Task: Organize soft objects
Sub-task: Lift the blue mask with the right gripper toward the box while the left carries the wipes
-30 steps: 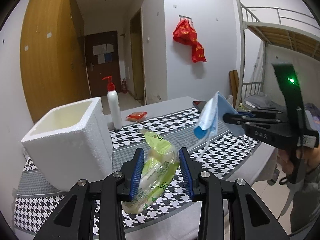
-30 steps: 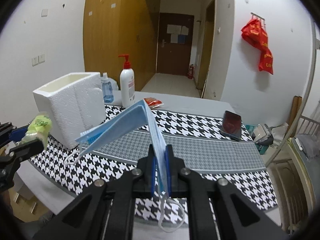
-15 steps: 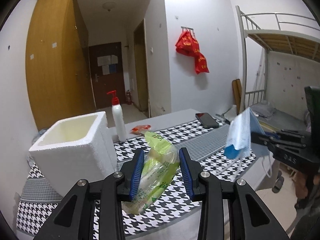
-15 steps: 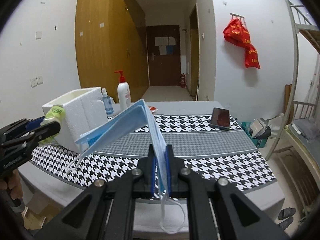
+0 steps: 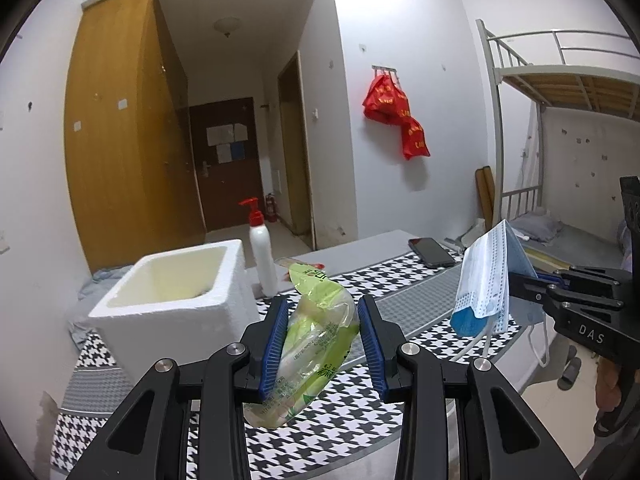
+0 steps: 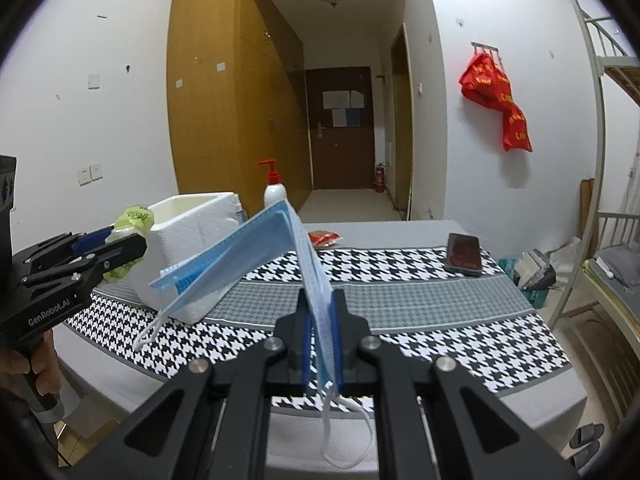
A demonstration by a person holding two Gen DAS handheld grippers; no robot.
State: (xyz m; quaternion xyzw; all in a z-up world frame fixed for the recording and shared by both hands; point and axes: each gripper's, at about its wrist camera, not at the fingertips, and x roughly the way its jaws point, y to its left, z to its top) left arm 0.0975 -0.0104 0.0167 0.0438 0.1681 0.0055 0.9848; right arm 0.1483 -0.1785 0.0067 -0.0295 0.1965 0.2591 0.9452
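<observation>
My left gripper (image 5: 322,340) is shut on a green plastic packet (image 5: 316,336), squeezed between its blue pads above the near part of the table. A white foam box (image 5: 176,300), open at the top, stands to its left on the houndstooth cloth. My right gripper (image 6: 320,336) is shut on a stack of blue face masks (image 6: 280,256), whose ear loops hang down. In the left wrist view the masks (image 5: 486,280) and right gripper (image 5: 516,280) are at the right, beyond the table edge. In the right wrist view the left gripper (image 6: 136,240) with the packet (image 6: 134,220) is at the left, in front of the box (image 6: 192,252).
A white pump bottle with a red top (image 5: 262,256) stands behind the box. A red packet (image 6: 324,237) and a dark phone (image 6: 464,254) lie at the far side of the table (image 6: 420,304). A bunk bed (image 5: 560,128) is at the right. A person's hand (image 6: 24,364) holds the left gripper.
Both grippers have pulled back from the table and tipped up, so the table looks farther and lower. Each keeps its hold.
</observation>
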